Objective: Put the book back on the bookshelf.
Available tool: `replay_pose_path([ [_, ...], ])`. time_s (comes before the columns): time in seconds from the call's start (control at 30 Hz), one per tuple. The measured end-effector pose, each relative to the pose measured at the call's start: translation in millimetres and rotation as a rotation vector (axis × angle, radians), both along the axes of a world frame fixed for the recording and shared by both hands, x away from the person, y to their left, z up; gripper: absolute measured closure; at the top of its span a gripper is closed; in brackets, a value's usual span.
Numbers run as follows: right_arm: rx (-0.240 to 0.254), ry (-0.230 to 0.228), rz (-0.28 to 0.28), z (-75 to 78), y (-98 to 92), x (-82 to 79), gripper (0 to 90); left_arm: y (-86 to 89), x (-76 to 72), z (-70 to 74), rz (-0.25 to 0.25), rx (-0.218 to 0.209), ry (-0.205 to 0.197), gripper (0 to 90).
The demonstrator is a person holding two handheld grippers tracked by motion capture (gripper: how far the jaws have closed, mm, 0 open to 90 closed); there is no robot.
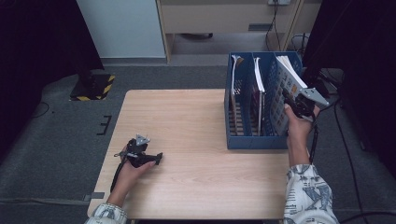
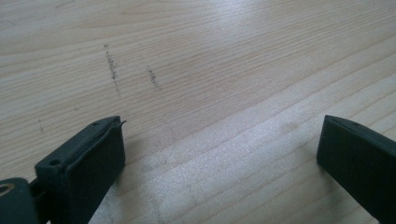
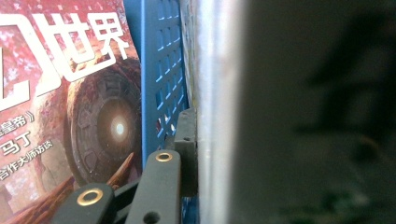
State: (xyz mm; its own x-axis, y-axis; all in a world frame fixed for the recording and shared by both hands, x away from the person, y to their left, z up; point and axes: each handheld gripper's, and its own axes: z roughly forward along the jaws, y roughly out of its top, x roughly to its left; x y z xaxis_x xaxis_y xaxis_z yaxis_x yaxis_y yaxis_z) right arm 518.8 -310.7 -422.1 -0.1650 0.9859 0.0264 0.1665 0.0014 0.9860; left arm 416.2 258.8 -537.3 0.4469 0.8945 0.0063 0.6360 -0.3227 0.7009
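The right gripper (image 1: 290, 103) pinches a book (image 1: 286, 95) with a pale, patterned cover that stands in the rightmost compartment of a blue file rack (image 1: 254, 140) at the right side of the surface (image 1: 187, 126). The book stands on its edge, its long axis running up out of the rack and tilted, its top corner leaning toward the far right above the rack's rim and its cover facing left toward the perforated divider. In the right gripper view one black jaw lies flat against the book's (image 3: 219, 93) side, next to the blue divider (image 3: 163, 70), beyond which a red magazine (image 3: 65, 93) stands in the neighbouring compartment. The left gripper (image 1: 148, 158) rests low on the surface near its front left, jaws spread wide with nothing but bare wood between them.
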Motion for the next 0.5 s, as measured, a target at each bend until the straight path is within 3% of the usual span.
replay_pose_path([
  [0.17, -0.039, 0.01, 0.009, 0.8, 2.8, -0.7, 73.0, 0.0, 0.0, 0.0, 0.0, 0.0, 0.0, 0.5],
  [0.5, -0.175, -0.016, 0.015, 1.8, 9.4, -1.9, 73.2, 0.0, -0.1, 0.0, -0.001, 0.0, 0.0, 0.7],
])
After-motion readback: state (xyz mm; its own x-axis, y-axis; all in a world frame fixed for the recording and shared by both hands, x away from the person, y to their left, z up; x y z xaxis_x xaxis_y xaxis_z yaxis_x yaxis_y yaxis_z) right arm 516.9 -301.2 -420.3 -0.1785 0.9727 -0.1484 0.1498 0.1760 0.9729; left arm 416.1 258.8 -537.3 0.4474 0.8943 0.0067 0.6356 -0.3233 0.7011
